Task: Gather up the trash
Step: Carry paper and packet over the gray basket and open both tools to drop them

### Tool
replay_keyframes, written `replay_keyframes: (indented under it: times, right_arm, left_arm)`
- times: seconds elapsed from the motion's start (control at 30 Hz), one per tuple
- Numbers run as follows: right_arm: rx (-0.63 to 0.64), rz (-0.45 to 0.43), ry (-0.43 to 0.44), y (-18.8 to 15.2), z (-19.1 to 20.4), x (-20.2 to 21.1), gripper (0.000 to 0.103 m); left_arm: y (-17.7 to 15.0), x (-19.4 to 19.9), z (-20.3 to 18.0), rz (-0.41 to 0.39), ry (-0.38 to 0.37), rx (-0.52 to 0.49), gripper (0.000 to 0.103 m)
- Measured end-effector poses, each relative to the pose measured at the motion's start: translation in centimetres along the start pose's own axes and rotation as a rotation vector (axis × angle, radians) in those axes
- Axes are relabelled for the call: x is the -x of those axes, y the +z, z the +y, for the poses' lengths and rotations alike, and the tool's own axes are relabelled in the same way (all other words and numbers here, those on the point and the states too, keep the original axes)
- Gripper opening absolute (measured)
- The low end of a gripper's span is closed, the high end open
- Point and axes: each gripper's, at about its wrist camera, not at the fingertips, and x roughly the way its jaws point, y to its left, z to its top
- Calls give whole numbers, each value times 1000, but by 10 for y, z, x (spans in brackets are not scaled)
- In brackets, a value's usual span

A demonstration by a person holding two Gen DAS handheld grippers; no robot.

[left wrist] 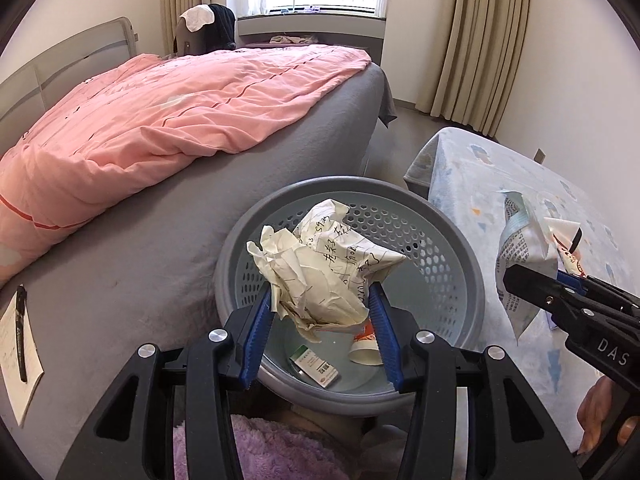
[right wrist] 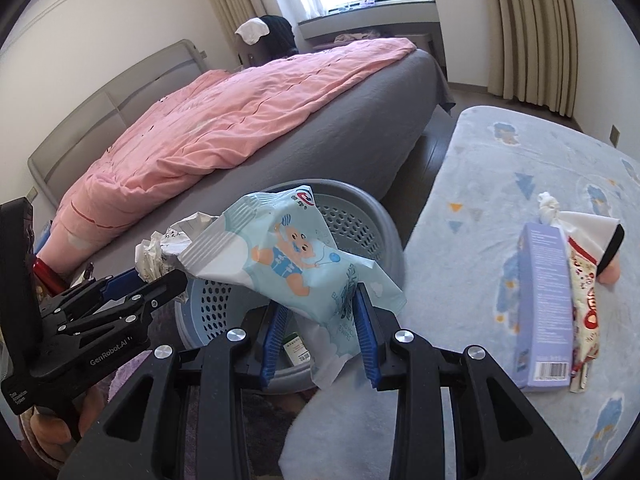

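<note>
One basket (left wrist: 460, 248), holding one small box (left wrist: 318, 368) and one paper cup (left wrist: 364, 350). One crumpled paper (left wrist: 320, 268), one wipes packet (right wrist: 296, 264), two grippers.

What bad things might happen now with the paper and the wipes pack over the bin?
1. The paper ball is held by the left tool only at its lower edge; it might slip out early, though the bin sits below it.
2. The wipes pack in the right tool hangs near the bin's rim, over the blue blanket, so dropped now it may miss.
</note>
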Motion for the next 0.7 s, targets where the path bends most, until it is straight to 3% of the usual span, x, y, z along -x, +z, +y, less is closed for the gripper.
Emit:
replay_keyframes:
  times: [0.37, 0.7]
  right_arm:
    - [13, 41, 35, 16, 27, -36, 33]
    - [-28, 54, 13, 19, 15, -46, 33]
  left_arm:
    - [11, -19, 23, 18, 0, 30, 47]
    - [17, -29, 22, 25, -11, 34, 47]
